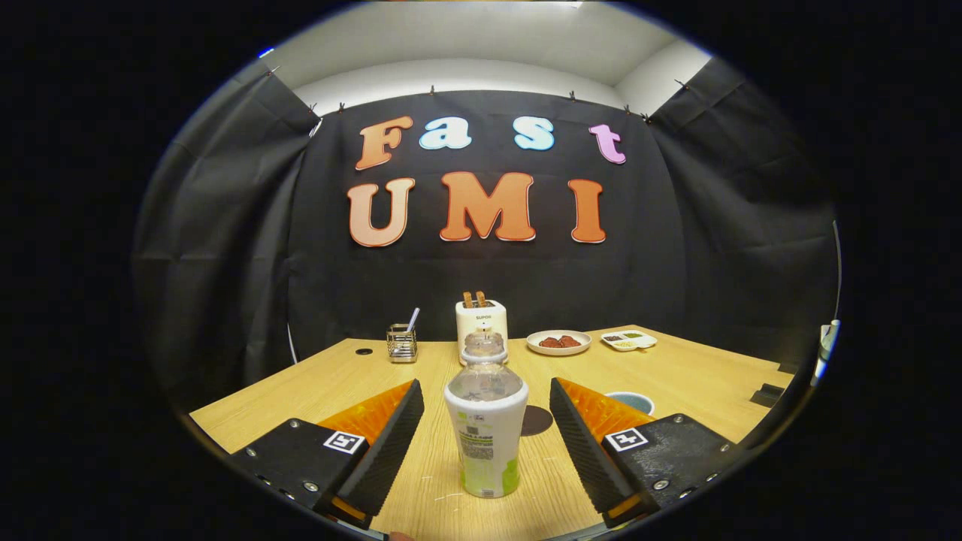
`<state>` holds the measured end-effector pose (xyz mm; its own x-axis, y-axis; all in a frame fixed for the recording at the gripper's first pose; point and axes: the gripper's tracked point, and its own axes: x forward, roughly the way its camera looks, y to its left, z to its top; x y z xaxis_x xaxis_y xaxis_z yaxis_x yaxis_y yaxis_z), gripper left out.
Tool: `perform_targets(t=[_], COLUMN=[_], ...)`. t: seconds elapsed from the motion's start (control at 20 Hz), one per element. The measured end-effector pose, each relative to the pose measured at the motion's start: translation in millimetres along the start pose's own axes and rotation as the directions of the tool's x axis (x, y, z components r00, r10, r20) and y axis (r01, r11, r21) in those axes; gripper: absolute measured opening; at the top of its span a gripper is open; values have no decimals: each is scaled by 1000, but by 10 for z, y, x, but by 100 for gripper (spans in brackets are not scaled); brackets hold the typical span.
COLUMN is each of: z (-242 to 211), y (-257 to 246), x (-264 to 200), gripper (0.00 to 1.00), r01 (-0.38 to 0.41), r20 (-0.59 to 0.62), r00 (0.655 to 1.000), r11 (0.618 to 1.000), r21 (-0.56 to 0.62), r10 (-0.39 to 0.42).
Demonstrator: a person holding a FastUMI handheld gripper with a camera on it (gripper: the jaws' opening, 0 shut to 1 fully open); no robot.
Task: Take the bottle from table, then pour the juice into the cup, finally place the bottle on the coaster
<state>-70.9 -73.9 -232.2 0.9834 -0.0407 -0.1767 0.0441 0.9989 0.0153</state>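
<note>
The tool [486, 402] has ridged wedge fingers, square tag markings and screwed plates.

Lighting was even, from overhead. Table [316, 376] appeared bright, with soft shadows. Focus was sharp; strong fisheye bending at edges.

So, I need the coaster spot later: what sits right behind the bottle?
Behind the bottle, which stands between the open gripper's fingers untouched, a dark round coaster lies on the table, partly covered by the bottle. Farther back stands a toaster.

Bottle [485, 421] stands upright on table [676, 376] between the spread, untouching gripper [487, 398] fingers
</note>
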Motion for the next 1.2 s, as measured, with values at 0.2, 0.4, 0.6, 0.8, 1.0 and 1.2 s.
perform_targets(t=[0.2, 0.4, 0.6, 0.8, 1.0, 1.2], z=[-223, -358, -513, -474, -175, 179], y=[41, 51, -30, 46, 153, 396], x=[117, 218, 327, 397, 445, 522], gripper=[100, 100, 82, 60, 58, 58], r01=[-10, -8, -1, -36, -21, -77], r20=[-38, -70, -124, -137, -89, -21], r00=[999, 998, 992, 990, 996, 996], r11=[999, 1000, 998, 998, 998, 947], r21=[-40, -15, -61, -42, 60, 313], r10=[8, 7, -6, 30, 27, 88])
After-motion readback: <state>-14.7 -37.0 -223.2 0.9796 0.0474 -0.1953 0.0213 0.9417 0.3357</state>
